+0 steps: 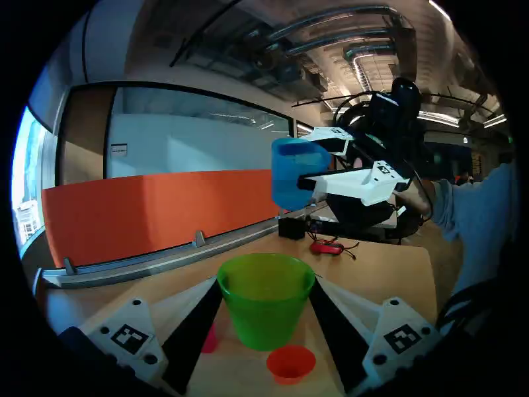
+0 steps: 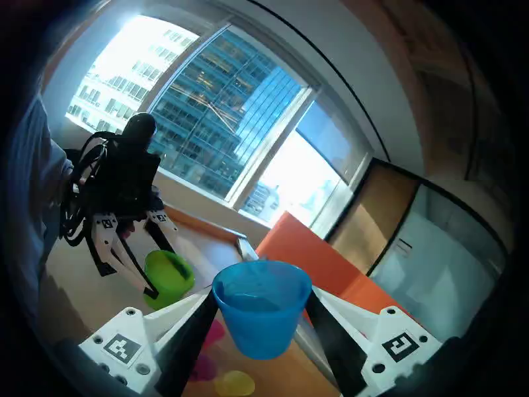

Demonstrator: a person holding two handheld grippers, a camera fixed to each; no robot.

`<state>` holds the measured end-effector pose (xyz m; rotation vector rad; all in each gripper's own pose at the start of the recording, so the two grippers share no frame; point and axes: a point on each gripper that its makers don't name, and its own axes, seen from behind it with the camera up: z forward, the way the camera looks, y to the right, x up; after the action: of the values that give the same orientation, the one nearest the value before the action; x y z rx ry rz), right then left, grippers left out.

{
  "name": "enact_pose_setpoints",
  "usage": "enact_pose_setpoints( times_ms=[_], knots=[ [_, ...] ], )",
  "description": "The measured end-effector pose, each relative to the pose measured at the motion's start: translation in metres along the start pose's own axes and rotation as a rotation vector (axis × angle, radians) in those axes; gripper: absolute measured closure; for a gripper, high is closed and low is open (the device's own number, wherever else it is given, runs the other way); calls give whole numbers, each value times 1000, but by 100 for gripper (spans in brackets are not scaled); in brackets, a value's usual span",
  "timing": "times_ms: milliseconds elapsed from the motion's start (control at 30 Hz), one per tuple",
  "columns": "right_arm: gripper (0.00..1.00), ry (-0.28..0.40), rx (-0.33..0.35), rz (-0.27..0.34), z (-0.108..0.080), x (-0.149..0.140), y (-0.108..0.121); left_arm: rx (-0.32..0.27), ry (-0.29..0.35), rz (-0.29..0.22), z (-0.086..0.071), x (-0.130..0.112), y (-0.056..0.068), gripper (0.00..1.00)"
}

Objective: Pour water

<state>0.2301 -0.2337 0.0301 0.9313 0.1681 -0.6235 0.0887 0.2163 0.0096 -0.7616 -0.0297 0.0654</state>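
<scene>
Wooden desk (image 1: pixel 390 264), green cup (image 1: pixel 266 298) gripped (blue cup (image 2: pixel 261 308) aloft)

Your light wooden surface (image 1: pixel 390 264) runs up to a grey metal rail (image 1: pixel 165 255), and behind that stands a long orange partition panel (image 1: pixel 152 212). Above the partition you have a wide frosted glass pane in a dark frame (image 1: pixel 192 142), with a brown wooden panel (image 1: pixel 82 139) beside it. Overhead, bare silver ventilation ducts (image 1: pixel 357 46) cross an open ceiling, and strip lights (image 1: pixel 456 118) glow farther back. In the right gripper view a tall multi-pane window (image 2: pixel 278 159) brings in bright daylight. Through it you see glass-fronted high-rise towers (image 2: pixel 225 106).
</scene>
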Motion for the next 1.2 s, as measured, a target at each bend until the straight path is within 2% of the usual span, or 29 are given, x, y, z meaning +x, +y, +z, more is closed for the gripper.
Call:
enact_pose_setpoints(
  times_ms=[567,1200],
  knots=[
    [9,18,-9,-204,26,31,13,-15,3,-16,7,-4,7,12],
    [9,9,-30,-386,38,39,25,-53,0,-11,14,-1,23,12]
  ],
)
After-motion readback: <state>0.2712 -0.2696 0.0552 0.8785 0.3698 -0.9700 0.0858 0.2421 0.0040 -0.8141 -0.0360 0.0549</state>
